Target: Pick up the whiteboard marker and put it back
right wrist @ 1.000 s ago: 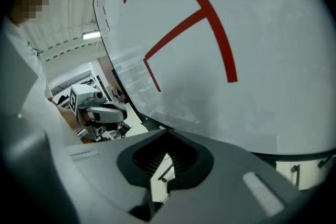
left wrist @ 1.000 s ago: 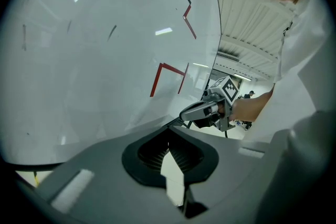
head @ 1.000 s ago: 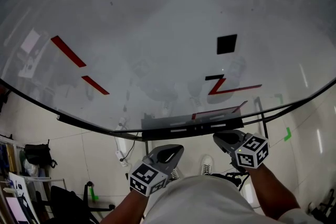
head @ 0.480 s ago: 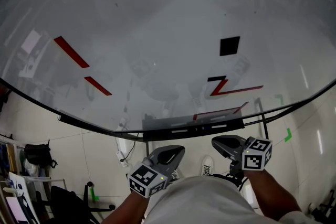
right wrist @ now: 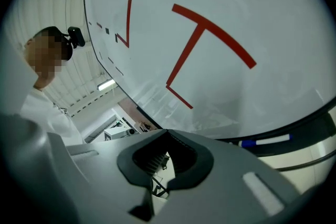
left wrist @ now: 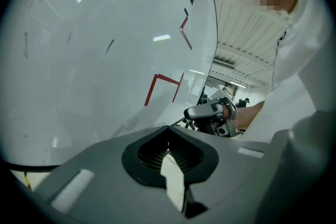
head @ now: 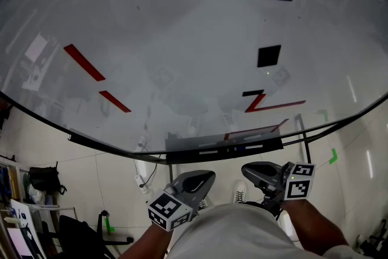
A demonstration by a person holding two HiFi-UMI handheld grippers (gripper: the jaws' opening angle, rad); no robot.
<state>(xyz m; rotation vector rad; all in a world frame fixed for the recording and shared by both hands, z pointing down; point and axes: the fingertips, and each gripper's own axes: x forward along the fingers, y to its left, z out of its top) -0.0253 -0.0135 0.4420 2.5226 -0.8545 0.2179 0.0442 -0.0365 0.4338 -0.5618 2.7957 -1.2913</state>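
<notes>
Closest to the person's body, the right gripper (head: 248,170) has slid a little back and down from where it was a second ago, and its marker cube now shows more side-on. The left gripper (head: 206,174) has only sunk slightly. Both hang low in front of the shirt, short of the board. In each gripper view the fingers are together at the tips with nothing between them, on the left gripper (left wrist: 168,127) and the right gripper (right wrist: 167,132) alike. Beyond them the whiteboard marker (right wrist: 262,140) lies flat on the tray ledge (head: 182,156) along the foot of the whiteboard (head: 182,27), its blue end pointing toward the board's middle, well apart from either gripper. I read the pull-back as no reach being under way: the marker is either already returned or not yet picked up, and any pick-up would first need a gripper opened and brought forward to the ledge. By count there are two grippers, one ledge and one marker that can be clearly made out. From the head view the pale and blue bits on the ledge are too small to count. There is one whiteboard, with two black squares (head: 268,56), a short black stroke, two slanted red strokes (head: 83,62) at the left, a red bar at the top and a red angled mark (head: 273,107).
</notes>
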